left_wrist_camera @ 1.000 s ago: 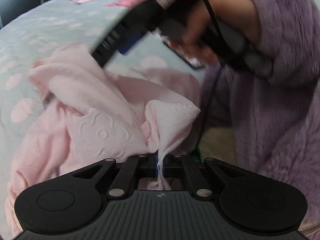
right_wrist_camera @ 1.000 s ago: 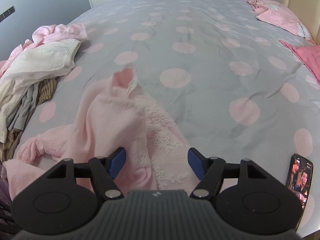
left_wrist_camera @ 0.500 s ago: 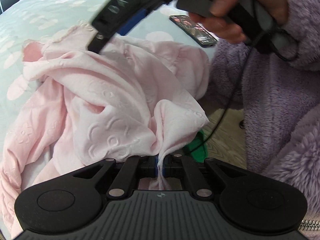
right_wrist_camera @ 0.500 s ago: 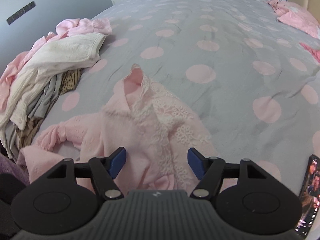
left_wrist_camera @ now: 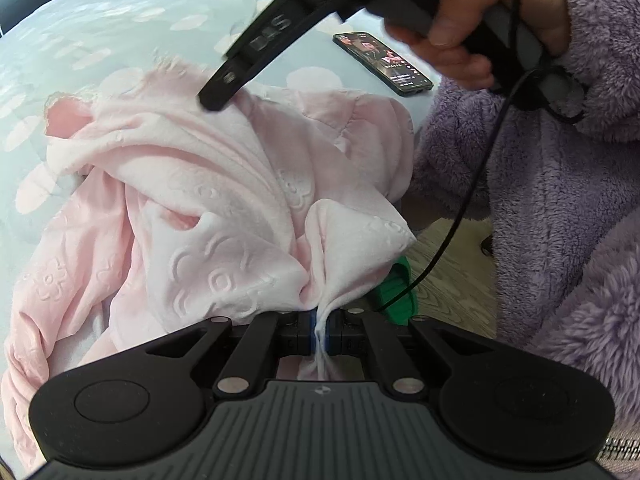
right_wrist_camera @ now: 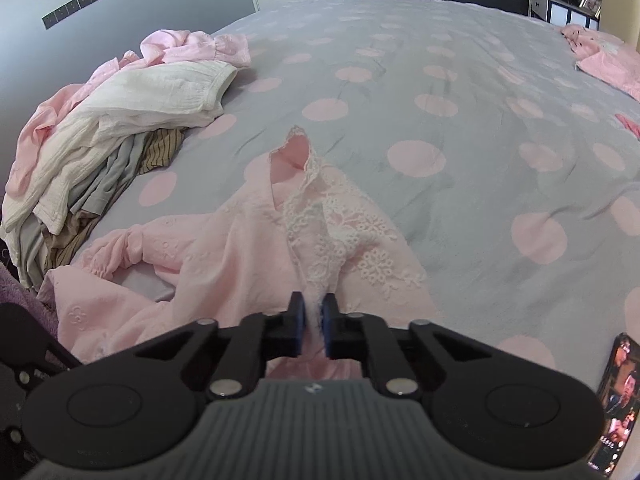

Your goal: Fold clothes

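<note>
A crumpled pale pink garment with embossed flowers lies at the near edge of the bed. My left gripper is shut on a pinched corner of it, lifted a little off the bed. In the right wrist view the same pink garment shows its white lace trim. My right gripper is closing its jaws on that lace edge, and the blue pads press the fabric between them. From the left wrist view, one right finger rests on the garment's far side.
The bed has a grey cover with pink dots. A pile of clothes sits at its left edge and folded pink items at the far right. A phone lies near the front edge. A purple fleece sleeve fills the right.
The right gripper's jaws have gone from wide open to closed on the lace edge, after coming down onto the garment. The left gripper has kept its hold on the corner.
</note>
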Available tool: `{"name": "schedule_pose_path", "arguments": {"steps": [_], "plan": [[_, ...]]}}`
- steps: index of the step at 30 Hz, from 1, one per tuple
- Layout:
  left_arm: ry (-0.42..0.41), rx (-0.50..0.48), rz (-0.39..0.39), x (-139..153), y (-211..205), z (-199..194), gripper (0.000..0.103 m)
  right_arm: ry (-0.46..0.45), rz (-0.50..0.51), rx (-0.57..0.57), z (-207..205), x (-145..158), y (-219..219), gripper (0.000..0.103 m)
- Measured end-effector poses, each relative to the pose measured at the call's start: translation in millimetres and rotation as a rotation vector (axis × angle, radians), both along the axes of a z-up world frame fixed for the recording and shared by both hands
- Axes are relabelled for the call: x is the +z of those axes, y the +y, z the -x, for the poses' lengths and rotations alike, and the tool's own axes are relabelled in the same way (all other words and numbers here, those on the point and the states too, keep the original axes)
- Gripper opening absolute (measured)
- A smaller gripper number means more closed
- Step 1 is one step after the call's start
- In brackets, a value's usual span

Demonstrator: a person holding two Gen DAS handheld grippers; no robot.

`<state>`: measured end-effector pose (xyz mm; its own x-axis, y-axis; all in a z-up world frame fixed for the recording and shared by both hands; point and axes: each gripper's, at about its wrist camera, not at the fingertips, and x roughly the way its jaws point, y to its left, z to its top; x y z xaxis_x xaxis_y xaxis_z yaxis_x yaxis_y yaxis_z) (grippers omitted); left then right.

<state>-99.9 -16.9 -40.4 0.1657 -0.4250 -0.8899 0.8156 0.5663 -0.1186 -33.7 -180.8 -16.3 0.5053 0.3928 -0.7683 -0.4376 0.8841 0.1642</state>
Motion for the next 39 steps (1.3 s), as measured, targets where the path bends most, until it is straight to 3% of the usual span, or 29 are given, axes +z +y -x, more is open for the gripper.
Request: {"name": "schedule_pose_path", "arguments": {"steps": [2,10,16,23,29,35,39], "plan": [[-0.012,0.011,0.014,5,1,-2,0.003,0.02,0.031,-0.018,2,4,-9,0.007],[-0.025,0.015,0.15,49,7,-16,0.044,0.064,0.217,-0.082,14,21,-67,0.006],[-0.081,0.037,0.158,71,14,-54,0.047,0.06,0.43,-0.064,21,22,-99,0.006],[-0.125,0.194,0.154,58,7,-135,0.047,-0.005,0.643,0.02,16,16,-106,0.006],[-0.143,0.209,0.148,62,-33,-198,0.047,0.024,0.659,0.062,-17,-2,-105,0.006],[-0.155,0.187,0.022,26,-87,-261,0.05,0.024,0.66,0.121,-38,-18,-92,0.006],[-0.103,0.175,-0.008,-4,-107,-301,0.05,0.045,0.628,0.144,-49,-22,-93,0.006]]}}
